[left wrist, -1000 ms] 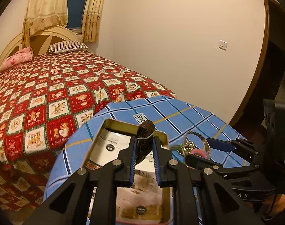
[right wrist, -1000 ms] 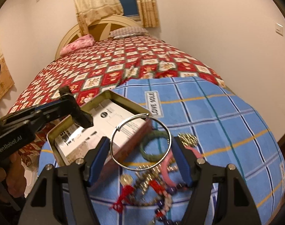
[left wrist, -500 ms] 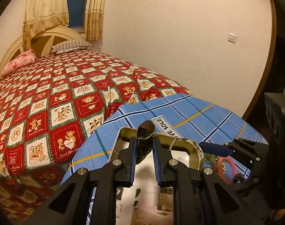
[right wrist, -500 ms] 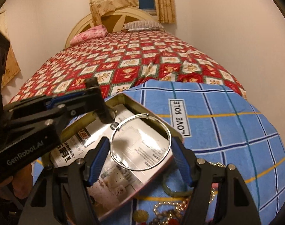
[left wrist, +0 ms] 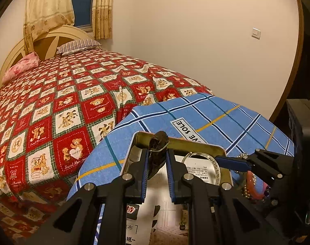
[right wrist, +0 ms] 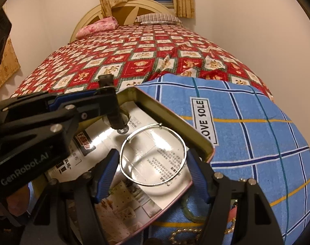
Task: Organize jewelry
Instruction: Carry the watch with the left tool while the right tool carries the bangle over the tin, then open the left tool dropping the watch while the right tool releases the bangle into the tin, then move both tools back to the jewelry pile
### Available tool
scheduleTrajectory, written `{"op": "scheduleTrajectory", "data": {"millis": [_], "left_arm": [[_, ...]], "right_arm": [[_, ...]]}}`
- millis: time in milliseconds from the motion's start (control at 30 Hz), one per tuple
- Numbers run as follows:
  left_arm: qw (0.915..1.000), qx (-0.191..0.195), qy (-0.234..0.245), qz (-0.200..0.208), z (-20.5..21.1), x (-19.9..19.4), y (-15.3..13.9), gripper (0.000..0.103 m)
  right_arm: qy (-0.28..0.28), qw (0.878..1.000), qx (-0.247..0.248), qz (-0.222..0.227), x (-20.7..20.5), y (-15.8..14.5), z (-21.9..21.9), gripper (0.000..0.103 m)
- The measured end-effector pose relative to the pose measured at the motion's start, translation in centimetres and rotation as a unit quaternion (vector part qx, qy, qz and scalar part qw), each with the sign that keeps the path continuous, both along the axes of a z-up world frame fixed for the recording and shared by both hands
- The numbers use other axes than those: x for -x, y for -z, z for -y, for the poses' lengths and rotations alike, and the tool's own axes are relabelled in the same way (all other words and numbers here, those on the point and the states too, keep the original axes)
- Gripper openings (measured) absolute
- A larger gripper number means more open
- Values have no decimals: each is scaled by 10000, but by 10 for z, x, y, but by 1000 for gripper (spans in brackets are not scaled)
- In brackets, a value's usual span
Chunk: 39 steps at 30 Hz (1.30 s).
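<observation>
My left gripper (left wrist: 157, 163) is shut on a dark crumpled jewelry piece (left wrist: 158, 151), held over the far end of a shallow gold tin (left wrist: 197, 144) lined with printed paper. My right gripper (right wrist: 153, 163) is shut on a thin silver bangle (right wrist: 153, 155), its fingers pressing the ring's two sides, held above the tin (right wrist: 175, 118). The bangle (left wrist: 202, 165) and the right gripper (left wrist: 244, 163) also show in the left wrist view. The left gripper (right wrist: 112, 112) shows in the right wrist view at the tin's far corner.
The tin lies on a blue plaid cloth (right wrist: 246, 134) over a round table beside a red patterned bed (left wrist: 63, 102). A green bangle (right wrist: 187, 210), a pearl strand (right wrist: 181, 234) and a pink bracelet (left wrist: 251, 185) lie on the cloth near the tin.
Both grippers have moved forward over the tin. The right gripper has carried the silver bangle from above the loose jewelry to above the tin's paper lining.
</observation>
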<state>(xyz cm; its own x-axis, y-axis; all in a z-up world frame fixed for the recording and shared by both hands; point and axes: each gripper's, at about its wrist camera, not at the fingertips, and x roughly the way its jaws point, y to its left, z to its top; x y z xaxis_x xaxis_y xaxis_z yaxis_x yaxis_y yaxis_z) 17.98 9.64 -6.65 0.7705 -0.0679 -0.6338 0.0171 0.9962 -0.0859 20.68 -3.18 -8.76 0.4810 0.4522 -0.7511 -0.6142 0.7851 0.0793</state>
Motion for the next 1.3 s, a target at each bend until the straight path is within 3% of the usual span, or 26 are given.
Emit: {"op": "scheduleTrajectory", "data": {"millis": [333,500,600,800,933,1300], "left_arm": [[9998,-56,-118,-167,-4,-3,4,20],[9994,127,-333,48,-12,8,-8,75],[9993,148,-323,135,-11,17,-15,76],[9993,157,-343,-74,-5,33,-13,76],[9986,415,-316,-76,3,55,-6,76],[9997,-26,-92,221,59,98,-7,76]], "right_arm": [[8,10000,-10,79,2,0,0,72],[-11,9999,-1,172,7,-2,3,76],[-7,9997,-13,229,14,-6,6,78],[96,9995,-184,228,33,-14,24,84],[244,9990,-219,301,52,-16,52,84],[1809,9832,-225,-57,82,-2,172,84]]}}
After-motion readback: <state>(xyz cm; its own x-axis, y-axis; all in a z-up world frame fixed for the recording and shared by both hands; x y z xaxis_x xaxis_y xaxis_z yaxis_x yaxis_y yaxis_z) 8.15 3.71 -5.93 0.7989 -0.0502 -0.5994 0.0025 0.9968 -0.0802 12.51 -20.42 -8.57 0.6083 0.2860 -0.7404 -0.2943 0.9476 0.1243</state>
